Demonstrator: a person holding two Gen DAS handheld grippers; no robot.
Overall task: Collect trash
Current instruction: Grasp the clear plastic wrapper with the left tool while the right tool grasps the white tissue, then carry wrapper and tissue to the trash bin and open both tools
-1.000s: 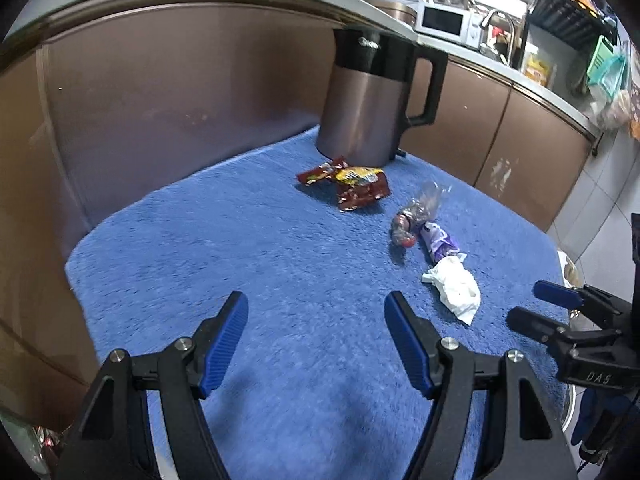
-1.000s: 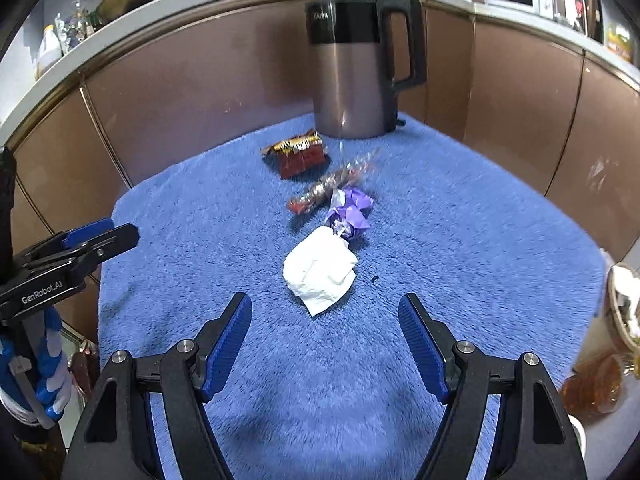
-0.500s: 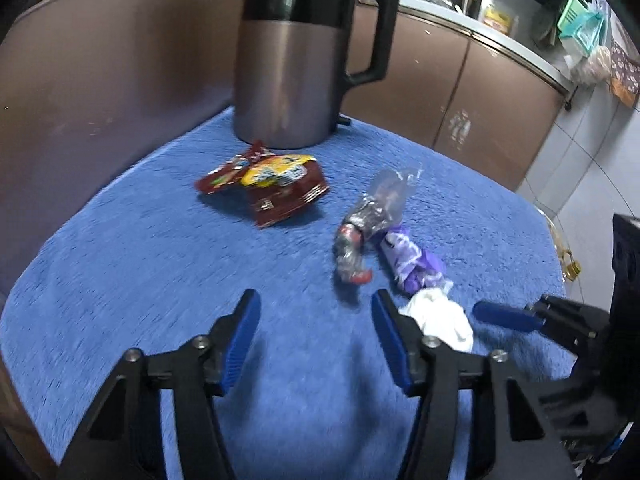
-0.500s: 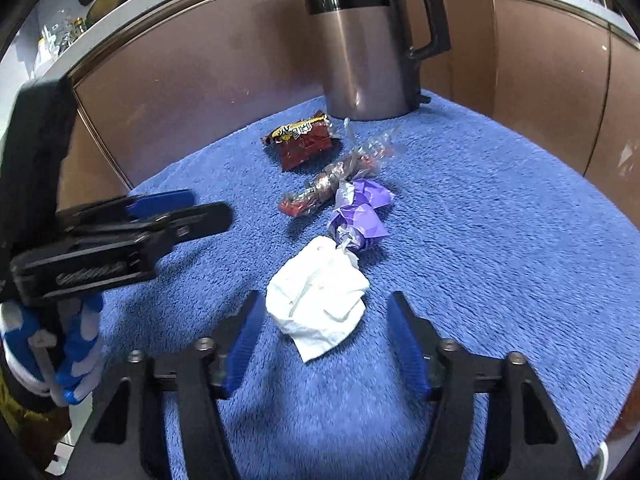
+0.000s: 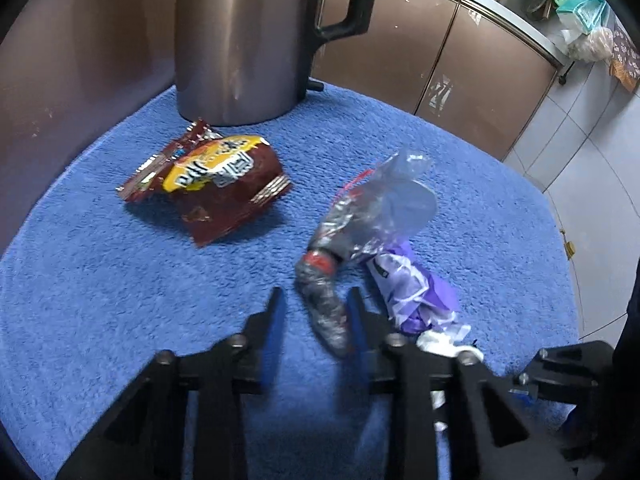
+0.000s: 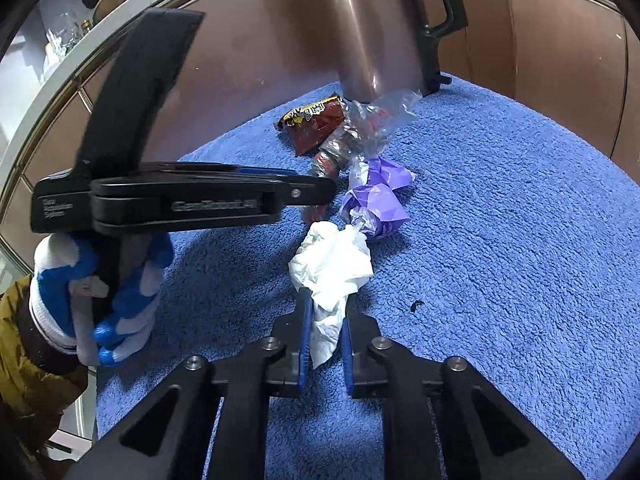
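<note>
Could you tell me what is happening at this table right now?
A person is clearing trash off a blue towel with a gripper in each hand. The right gripper has just closed on the white tissue. The left gripper has been closing around the end of a clear crumpled wrapper, which lies between its fingers. A purple wrapper and a red snack bag lie untouched in front of the kettle.
</note>
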